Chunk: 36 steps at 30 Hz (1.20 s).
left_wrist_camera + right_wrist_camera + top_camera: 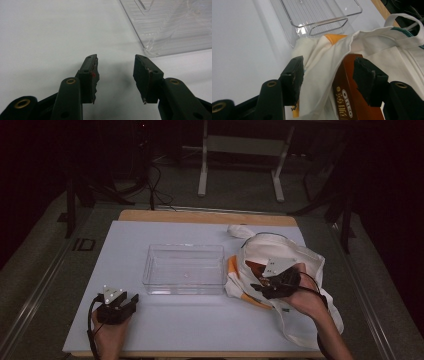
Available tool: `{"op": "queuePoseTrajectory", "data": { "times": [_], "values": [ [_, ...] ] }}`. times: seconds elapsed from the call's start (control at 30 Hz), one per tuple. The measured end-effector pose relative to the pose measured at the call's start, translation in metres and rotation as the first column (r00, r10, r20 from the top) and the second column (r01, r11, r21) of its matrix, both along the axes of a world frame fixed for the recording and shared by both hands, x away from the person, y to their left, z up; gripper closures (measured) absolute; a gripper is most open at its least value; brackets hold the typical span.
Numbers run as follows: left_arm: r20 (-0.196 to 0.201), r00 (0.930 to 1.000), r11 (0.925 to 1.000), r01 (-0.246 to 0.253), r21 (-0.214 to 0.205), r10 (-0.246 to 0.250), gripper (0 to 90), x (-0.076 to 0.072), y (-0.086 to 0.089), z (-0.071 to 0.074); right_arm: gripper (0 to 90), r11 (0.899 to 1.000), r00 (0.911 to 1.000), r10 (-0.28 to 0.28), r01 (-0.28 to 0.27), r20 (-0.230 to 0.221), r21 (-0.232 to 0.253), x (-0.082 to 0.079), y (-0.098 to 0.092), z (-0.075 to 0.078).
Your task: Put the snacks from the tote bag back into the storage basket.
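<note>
A white cloth tote bag (305, 257) lies at the right of the table with its mouth toward a clear plastic bin (183, 289). An orange Oreo box (255, 267) shows inside the bag's mouth. My right gripper (256, 288) is at that mouth. In the right gripper view its jaws (328, 68) stand apart over the bag's rim (322, 60) and the orange box (345, 85), and I see no pad pressing on either. My left gripper (131, 300) rests near the front left, open and empty (116, 66), just short of the bin's corner (152, 50).
The bin (327, 26) is empty and sits mid-table on a white mat (125, 250). A bag handle (239, 230) lies behind the bag near the wooden far edge (200, 216). Beyond the table are a dark floor, cables and a table frame (202, 175).
</note>
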State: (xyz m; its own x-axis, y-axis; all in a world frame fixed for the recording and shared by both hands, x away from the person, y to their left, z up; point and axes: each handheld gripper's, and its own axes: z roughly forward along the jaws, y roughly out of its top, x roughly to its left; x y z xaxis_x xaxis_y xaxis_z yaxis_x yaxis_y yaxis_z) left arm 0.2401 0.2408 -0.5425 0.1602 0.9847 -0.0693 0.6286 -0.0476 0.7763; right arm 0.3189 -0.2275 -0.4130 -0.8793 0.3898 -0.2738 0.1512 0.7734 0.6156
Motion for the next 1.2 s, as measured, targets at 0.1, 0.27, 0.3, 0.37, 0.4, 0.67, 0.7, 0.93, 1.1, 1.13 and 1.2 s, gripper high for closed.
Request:
{"op": "queuePoseTrajectory", "data": {
  "times": [0.1,0.27,0.3,0.37,0.4,0.67,0.7,0.93,1.1,1.13,1.2],
  "values": [
    [-0.001,1.0000,1.0000,0.000,0.001,0.000,54.8,0.000,0.000,0.000,41.5,1.000,1.0000,0.000,0.000,-0.005,-0.001,0.002,-0.002,0.001],
    [-0.002,1.0000,1.0000,0.000,0.001,0.000,54.8,0.000,0.000,0.000,40.7,1.000,0.9999,-0.009,0.009,-0.014,-0.008,0.005,-0.006,0.002],
    [-0.002,1.0000,1.0000,0.000,0.000,0.000,54.8,0.000,0.000,0.000,40.5,1.000,0.9998,-0.013,0.013,-0.016,-0.006,0.006,-0.007,0.002],
    [-0.001,1.0000,1.0000,0.001,-0.001,-0.001,54.8,0.000,0.000,0.000,40.3,1.000,0.9996,-0.018,0.018,-0.020,-0.008,0.008,-0.008,0.002],
    [-0.001,1.0000,1.0000,0.001,0.000,-0.001,54.8,0.000,0.000,0.000,40.2,1.000,0.9996,-0.020,0.020,-0.020,-0.011,0.010,-0.009,0.002],
    [-0.001,1.0000,1.0000,0.001,-0.004,-0.001,54.8,0.000,0.000,0.000,37.3,0.999,0.9988,-0.038,0.038,-0.029,-0.003,0.015,-0.018,0.003],
    [-0.001,1.0000,1.0000,0.001,-0.004,-0.001,54.8,0.000,0.000,0.000,37.1,0.999,0.9988,-0.039,0.038,-0.029,-0.008,0.016,-0.019,0.004],
    [-0.001,1.0000,1.0000,0.000,-0.003,0.000,54.7,0.000,0.000,0.000,37.1,0.998,0.9973,-0.057,0.055,-0.046,-0.037,0.021,-0.025,0.003],
    [0.000,1.0000,1.0000,0.000,-0.003,0.000,54.6,0.000,0.000,0.000,37.1,0.997,0.9964,-0.068,0.066,-0.050,-0.042,0.025,-0.029,0.004],
    [0.000,1.0000,1.0000,0.000,-0.003,0.000,54.6,0.000,0.000,0.000,37.1,0.996,0.9961,-0.073,0.070,-0.051,-0.048,0.026,-0.030,0.003],
    [0.001,1.0000,1.0000,-0.001,-0.003,0.001,54.6,0.000,0.000,0.000,37.1,0.996,0.9959,-0.074,0.071,-0.051,-0.056,0.027,-0.031,0.003]
  ]
}}
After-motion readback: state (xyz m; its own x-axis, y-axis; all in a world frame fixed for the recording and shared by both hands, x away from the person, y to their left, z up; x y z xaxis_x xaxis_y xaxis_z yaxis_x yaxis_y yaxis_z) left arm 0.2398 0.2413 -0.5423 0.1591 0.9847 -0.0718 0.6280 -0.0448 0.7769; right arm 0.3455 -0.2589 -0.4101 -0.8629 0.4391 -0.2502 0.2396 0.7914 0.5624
